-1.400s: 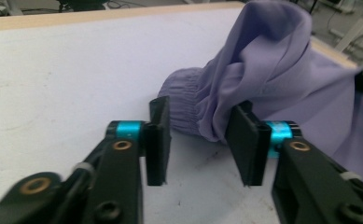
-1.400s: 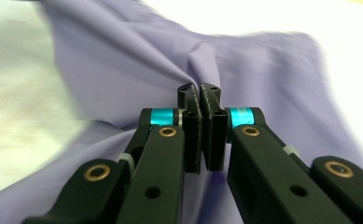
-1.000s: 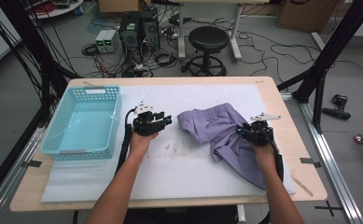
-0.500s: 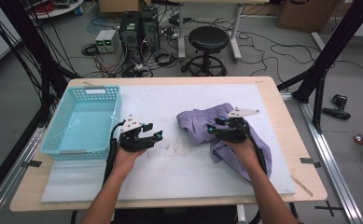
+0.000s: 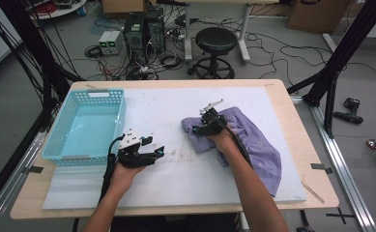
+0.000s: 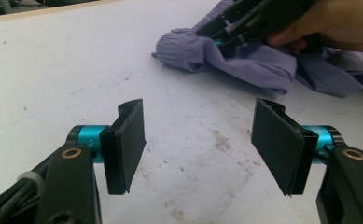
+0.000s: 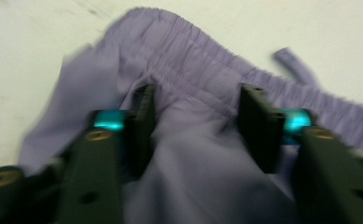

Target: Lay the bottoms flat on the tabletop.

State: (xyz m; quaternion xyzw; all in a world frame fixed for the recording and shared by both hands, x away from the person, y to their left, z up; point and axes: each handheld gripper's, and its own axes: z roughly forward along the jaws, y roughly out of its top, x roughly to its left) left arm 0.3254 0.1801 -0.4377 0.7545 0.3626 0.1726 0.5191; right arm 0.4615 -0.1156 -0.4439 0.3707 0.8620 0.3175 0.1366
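Now purple shorts [image 5: 253, 140] run diagonally, waistband far-left; right tongs [image 5: 201, 129] gaping astride cloth; left tongs [image 5: 157, 153] wide.

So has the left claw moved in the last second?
Yes. The left claw has pulled back toward the table's near edge, from level with the basket middle to its near rim.

The right gripper [image 5: 201, 129] rests on the purple garment [image 5: 253, 145]; the left gripper [image 5: 157, 153] hovers beside the blue basket [image 5: 62, 140].
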